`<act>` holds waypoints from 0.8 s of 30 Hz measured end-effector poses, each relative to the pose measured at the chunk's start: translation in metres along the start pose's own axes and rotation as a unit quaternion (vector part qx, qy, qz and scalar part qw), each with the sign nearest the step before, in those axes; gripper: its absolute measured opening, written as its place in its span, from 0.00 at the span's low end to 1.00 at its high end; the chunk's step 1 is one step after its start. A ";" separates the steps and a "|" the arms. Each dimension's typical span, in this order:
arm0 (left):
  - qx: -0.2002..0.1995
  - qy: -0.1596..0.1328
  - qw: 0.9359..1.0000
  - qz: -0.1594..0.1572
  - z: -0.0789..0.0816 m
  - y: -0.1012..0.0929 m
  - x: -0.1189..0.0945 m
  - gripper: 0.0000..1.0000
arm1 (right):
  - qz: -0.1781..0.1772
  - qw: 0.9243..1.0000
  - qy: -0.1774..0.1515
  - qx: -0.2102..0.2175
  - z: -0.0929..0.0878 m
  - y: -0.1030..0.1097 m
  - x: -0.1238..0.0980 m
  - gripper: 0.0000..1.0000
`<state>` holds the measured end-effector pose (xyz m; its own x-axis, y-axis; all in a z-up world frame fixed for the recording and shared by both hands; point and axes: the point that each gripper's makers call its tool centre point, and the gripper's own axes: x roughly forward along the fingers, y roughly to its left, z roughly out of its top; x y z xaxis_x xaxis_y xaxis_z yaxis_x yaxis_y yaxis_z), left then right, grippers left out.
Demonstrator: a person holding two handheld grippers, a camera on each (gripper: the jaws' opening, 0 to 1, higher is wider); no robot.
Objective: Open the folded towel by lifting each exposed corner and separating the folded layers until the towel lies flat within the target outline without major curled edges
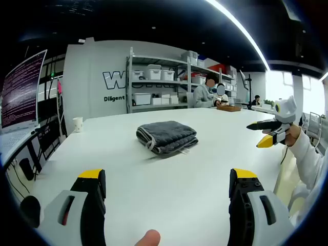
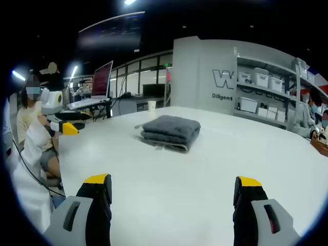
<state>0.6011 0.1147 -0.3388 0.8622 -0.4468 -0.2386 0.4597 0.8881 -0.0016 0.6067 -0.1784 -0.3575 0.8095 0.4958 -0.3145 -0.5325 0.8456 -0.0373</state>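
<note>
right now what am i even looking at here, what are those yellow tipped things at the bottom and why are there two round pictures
Each round picture comes from a fisheye camera riding on a hand-held two-jaw gripper; a person holds one in each hand. The left gripper view looks along the left gripper, whose grey jaws with yellow tips rise from the bottom, spread wide and holding nothing. The right gripper view does the same for the right gripper, also open and empty. Each gripper also appears at the edge of the other's picture.

Both face a large white table. On it lies a dark grey folded towel, still folded in layers and untouched. A small white cup stands near the far edge. Behind are shelves with white storage boxes and a few people seated at the table's far end.
</note>
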 end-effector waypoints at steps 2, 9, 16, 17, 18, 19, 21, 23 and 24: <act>0.002 -0.004 1.000 0.002 0.002 0.001 -0.001 1.00 | 0.000 1.000 0.001 -0.001 0.000 0.001 0.000 1.00; 0.002 -0.001 1.000 0.001 0.001 -0.001 -0.001 1.00 | 0.000 1.000 -0.001 0.001 0.000 0.001 -0.001 1.00; 0.002 -0.004 1.000 0.000 0.003 -0.002 -0.001 1.00 | -0.001 1.000 -0.001 0.000 0.000 0.000 -0.003 1.00; 0.002 -0.002 1.000 0.000 0.002 -0.002 0.000 1.00 | -0.001 1.000 0.000 0.000 -0.001 -0.001 -0.002 1.00; 0.001 -0.001 1.000 -0.001 0.001 -0.003 0.000 1.00 | -0.002 1.000 0.000 0.001 -0.001 -0.003 -0.002 1.00; 0.001 0.000 1.000 -0.002 0.001 -0.003 0.000 1.00 | -0.003 1.000 0.001 0.002 -0.002 -0.004 -0.002 1.00; 0.002 0.001 1.000 -0.002 0.000 -0.003 0.001 1.00 | -0.003 1.000 0.002 0.003 -0.003 -0.005 -0.002 1.00; 0.002 0.000 1.000 0.000 0.001 -0.001 0.001 1.00 | -0.004 1.000 0.005 0.002 -0.003 -0.007 0.000 1.00; 0.002 -0.001 1.000 0.001 0.001 -0.001 0.000 1.00 | -0.004 1.000 0.005 0.001 -0.003 -0.008 0.000 1.00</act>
<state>0.6012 0.1135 -0.3377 0.8633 -0.4457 -0.2368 0.4591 0.8884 0.0016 0.6103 -0.1860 -0.3605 0.8111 0.4877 -0.3231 -0.5259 0.8497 -0.0376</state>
